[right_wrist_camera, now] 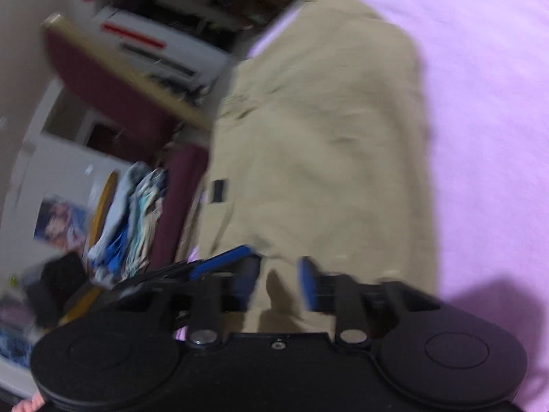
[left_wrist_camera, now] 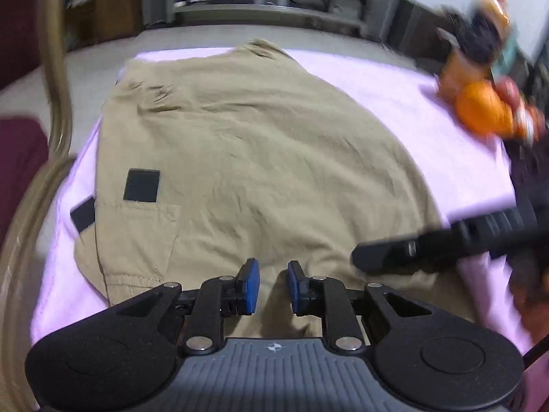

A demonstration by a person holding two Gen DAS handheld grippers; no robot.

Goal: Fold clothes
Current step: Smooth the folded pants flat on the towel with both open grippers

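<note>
Lying across the pink sheet [left_wrist_camera: 377, 79], the khaki garment [left_wrist_camera: 247, 144] covered most of the surface in the left view, running from 6 o'clock up to a narrow end at 12 o'clock. It lay flat with light creases. A pocket flap stood open at 9 o'clock, showing a black hook patch [left_wrist_camera: 142, 185] on the cloth and a second black strip [left_wrist_camera: 83, 213] just beyond the edge.

Progress: the cloth appeared doubled lengthwise into one long panel, but blur prevented counting layers. In my judgement the scene fitted either a garment spread for folding or one partly folded with cross folds outstanding. No compact stack was seen.

The left gripper [left_wrist_camera: 272, 286] stood at 6 o'clock over the near hem, fingers apart by a narrow gap, nothing between the blue pads [left_wrist_camera: 249, 283]. The right gripper [right_wrist_camera: 279, 281] also stood over the near hem, fingers apart; whether cloth was pinched could not be told owing to blur.

Containers: none on the sheet. An orange toy [left_wrist_camera: 487, 110] sat at 2 o'clock. Shelving [right_wrist_camera: 161, 44] beside the bed held unclear items.
</note>
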